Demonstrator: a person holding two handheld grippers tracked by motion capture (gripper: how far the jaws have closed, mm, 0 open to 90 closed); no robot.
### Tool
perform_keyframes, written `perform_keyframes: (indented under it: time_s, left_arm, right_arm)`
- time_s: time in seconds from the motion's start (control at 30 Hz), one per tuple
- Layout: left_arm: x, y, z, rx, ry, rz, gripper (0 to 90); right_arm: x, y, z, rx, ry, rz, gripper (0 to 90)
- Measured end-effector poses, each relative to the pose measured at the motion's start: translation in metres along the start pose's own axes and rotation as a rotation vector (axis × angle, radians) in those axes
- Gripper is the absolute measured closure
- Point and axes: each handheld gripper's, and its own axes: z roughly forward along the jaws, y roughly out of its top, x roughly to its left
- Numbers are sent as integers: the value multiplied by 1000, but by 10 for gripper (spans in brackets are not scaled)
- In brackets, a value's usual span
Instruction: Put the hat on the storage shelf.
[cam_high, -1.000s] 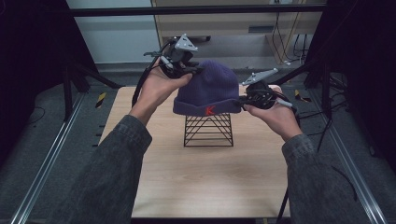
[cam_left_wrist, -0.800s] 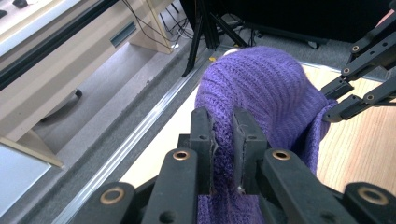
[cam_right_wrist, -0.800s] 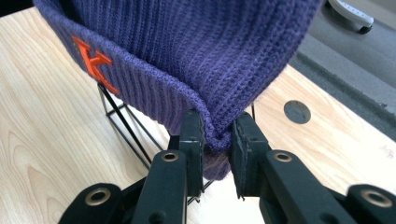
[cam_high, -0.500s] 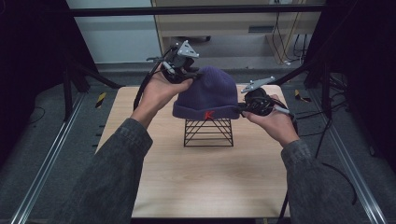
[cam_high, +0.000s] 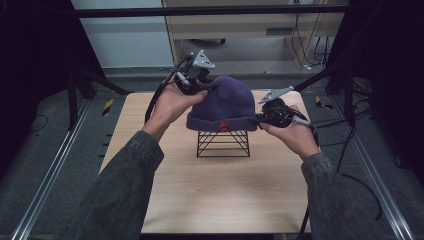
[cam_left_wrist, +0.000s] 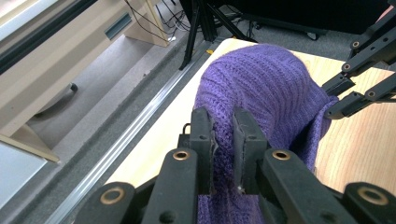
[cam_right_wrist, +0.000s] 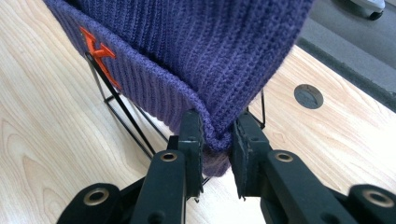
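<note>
High view: wooden table (cam_high: 210, 190), then the purple beanie (cam_high: 225, 102) draped over the wire stand (cam_high: 223, 144) — both grippers clamped on knit, left gripper (cam_left_wrist: 223, 140) at the side, right gripper (cam_right_wrist: 215, 135) at the cuff. Uneven pulling could tip the stand.

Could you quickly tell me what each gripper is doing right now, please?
Left gripper: shut on the purple beanie, pinching its knit.
Right gripper: shut on the purple beanie, at its folded cuff.

— Where are the 2 arms?
— Both forearms reach in from the near edge. The left gripper (cam_high: 207, 86) sits farther and higher; the right gripper (cam_high: 260, 118) is lower, to the right.
— And the jaws?
— Each pair is pinched nearly together on purple knit.
</note>
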Motion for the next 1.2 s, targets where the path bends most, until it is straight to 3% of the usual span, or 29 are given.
perform_keyframes:
  time_s: [0.53, 0.93, 1.2]
  left_arm:
    - [-9, -4, 7, 9, -6, 2, 798]
    - [-16, -9, 10, 18, -21, 12, 797]
    - [-18, -21, 12, 28, -25, -10, 796]
  right_arm:
    - [0, -10, 1, 8, -6, 5, 747]
    - [5, -21, 11, 18, 2, 21, 752]
    - [10, -31, 14, 18, -3, 14, 754]
